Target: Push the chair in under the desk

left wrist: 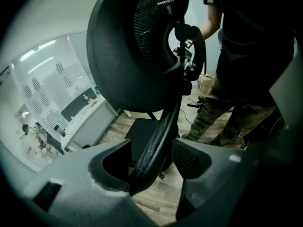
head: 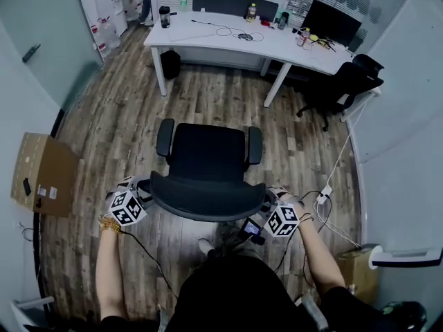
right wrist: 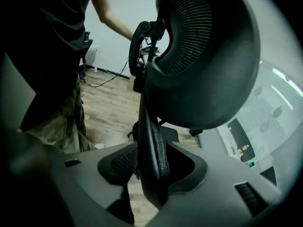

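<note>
Slippage is the first worry. The left gripper [head: 142, 191] and the right gripper [head: 271, 199] each straddle one end of the backrest [head: 208, 200]. Their jaws are apart, and the rim stands loose between them rather than pinched. A shove from such a hold may let the rim ride out of one side, I judge, and the chair [head: 208, 151] would then swivel instead of rolling straight.

The chair stands well apart from the desk [head: 208, 34] with its seat facing it. It is roughly in line with the bay between the desk's left leg [head: 160, 75] and middle leg [head: 275, 83]. Uneven pressure from the two hands could steer it off that line, so that a wheel or an armrest [head: 165, 137] strikes a leg. Whether the armrests pass under the desktop I cannot tell. What looks like a bin [head: 171, 64] under the desk, just beside the left leg, could block the base. A hard bump might shake the bottle [head: 164, 16] and cables [head: 232, 32] on the desk.
</note>
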Motion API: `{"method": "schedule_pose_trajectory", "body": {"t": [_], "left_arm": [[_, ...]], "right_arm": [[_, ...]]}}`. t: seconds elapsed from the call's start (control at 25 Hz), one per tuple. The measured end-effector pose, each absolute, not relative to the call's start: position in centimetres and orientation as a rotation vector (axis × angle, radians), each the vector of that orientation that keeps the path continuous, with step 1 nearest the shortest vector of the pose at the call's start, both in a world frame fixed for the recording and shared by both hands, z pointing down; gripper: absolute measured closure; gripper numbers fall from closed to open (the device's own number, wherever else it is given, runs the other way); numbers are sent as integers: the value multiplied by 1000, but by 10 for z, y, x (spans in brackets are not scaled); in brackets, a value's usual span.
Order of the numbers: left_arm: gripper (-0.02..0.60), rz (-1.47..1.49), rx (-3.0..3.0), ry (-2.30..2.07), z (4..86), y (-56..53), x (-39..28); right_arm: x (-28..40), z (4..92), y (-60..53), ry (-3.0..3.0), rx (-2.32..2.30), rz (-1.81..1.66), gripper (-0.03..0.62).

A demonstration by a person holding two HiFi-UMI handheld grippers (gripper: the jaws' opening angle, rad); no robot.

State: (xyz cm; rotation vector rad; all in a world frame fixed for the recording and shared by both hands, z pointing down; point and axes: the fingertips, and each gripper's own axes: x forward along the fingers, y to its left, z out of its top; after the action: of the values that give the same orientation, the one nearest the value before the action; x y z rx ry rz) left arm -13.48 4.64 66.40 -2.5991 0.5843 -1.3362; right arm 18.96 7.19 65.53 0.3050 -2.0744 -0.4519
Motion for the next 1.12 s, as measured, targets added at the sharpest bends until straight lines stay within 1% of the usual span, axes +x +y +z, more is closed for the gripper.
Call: {"method": "schedule_pose_trajectory", "body": {"t": [0.16, 0.4, 0.68, 0.96, 1.12], "left_arm": [[310, -1334, -2597, 578, 663, 43, -130], [310, -1337, -2574, 614, 661, 46, -128], [305, -1255, -2524, 737, 654, 49, -113], [310, -1270, -2544, 692, 655, 45, -109], [302, -1264, -2549, 697, 654, 42, -111]], "right_arm": [[201, 645, 68, -2038, 406, -458, 395], [203, 621, 77, -2148, 510, -269, 420], [209, 621, 71, -2190, 502, -242, 417], [213, 621, 69, -2235, 514, -226, 416], [211, 621, 69, -2244, 517, -208, 416]]}}
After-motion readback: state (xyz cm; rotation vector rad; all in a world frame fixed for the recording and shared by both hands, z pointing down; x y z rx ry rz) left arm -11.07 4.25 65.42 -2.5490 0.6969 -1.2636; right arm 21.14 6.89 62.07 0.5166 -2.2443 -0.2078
